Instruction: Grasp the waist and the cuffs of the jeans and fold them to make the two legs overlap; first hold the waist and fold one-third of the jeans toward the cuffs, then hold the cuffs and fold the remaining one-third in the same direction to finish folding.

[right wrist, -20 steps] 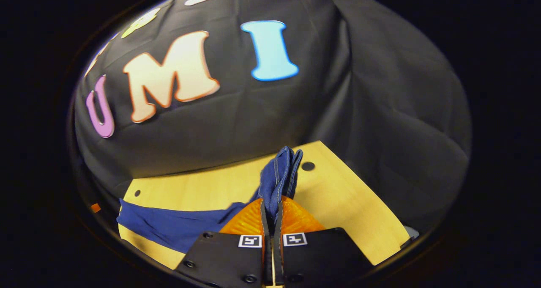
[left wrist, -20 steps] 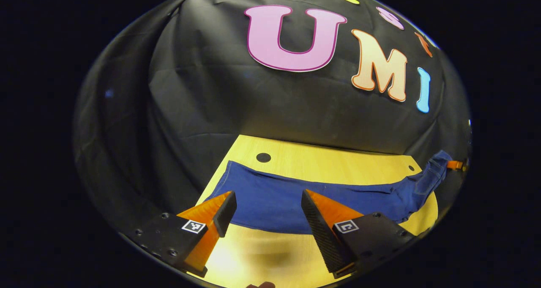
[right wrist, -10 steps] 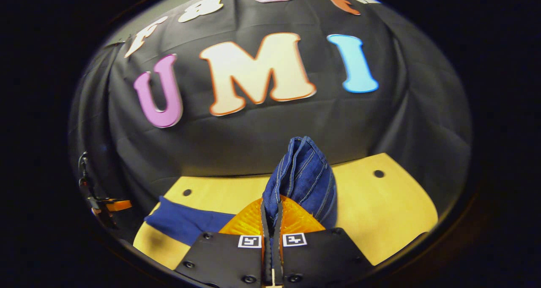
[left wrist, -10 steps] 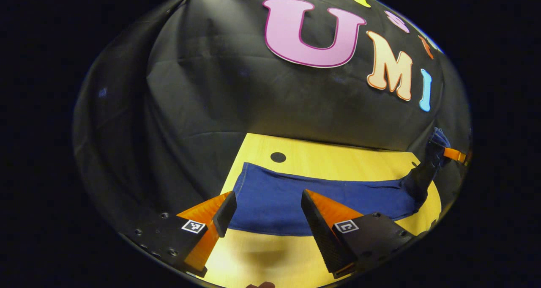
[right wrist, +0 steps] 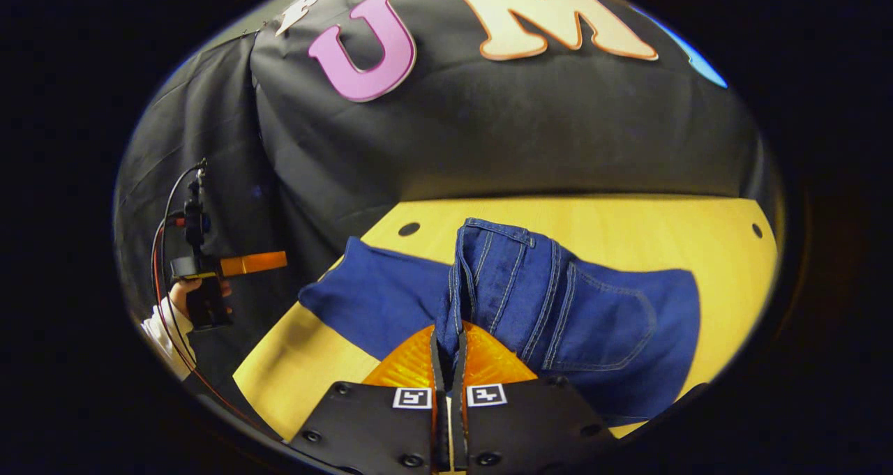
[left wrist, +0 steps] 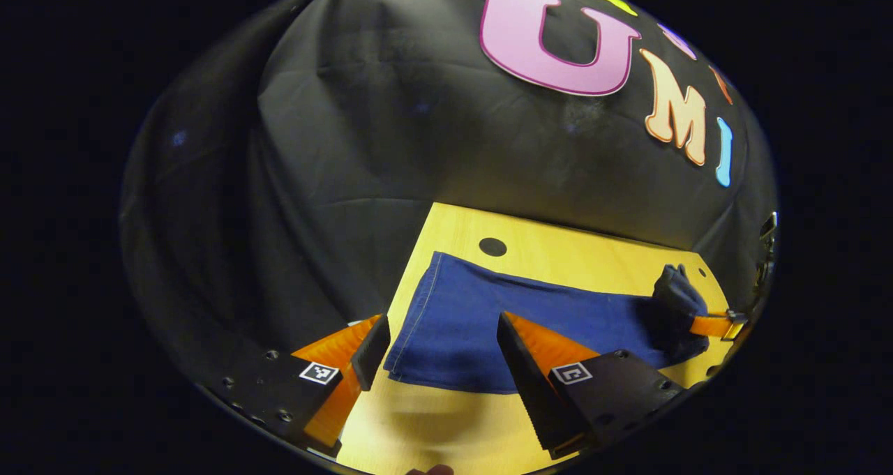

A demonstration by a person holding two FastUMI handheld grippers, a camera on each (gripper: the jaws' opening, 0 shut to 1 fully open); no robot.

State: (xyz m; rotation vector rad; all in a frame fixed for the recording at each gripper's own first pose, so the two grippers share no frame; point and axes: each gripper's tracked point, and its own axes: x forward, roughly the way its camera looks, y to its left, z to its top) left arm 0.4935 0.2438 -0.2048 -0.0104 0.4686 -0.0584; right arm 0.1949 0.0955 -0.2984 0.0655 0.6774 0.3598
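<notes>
Right gripper (right wrist: 450,346) clamped on the waist (right wrist: 488,252) of the jeans (right wrist: 600,321), both fingers pressed together with the denim bunched up between them and lifted off the table (right wrist: 628,231). Left gripper (left wrist: 439,349) spread wide, holding nothing, hovering just short of the cuffs (left wrist: 418,335) at the near end of the legs. Jeans lying flat along the table with the legs overlapped, long axis running from the cuffs beneath the left gripper across to the raised waist on the far side. From the left gripper view, right gripper (left wrist: 711,325) visible well off at the other end, waist fabric dark and gathered at its tips. From the right gripper view, waist end carried over the seat and pocket (right wrist: 614,321), leg section (right wrist: 370,297) stretching away toward the left gripper (right wrist: 254,262) and the hand (right wrist: 185,290) holding it. Likely mid first fold: waist travelling along the long axis toward the cuffs. Cuffs nearer the left gripper, so probably its grasp next.
</notes>
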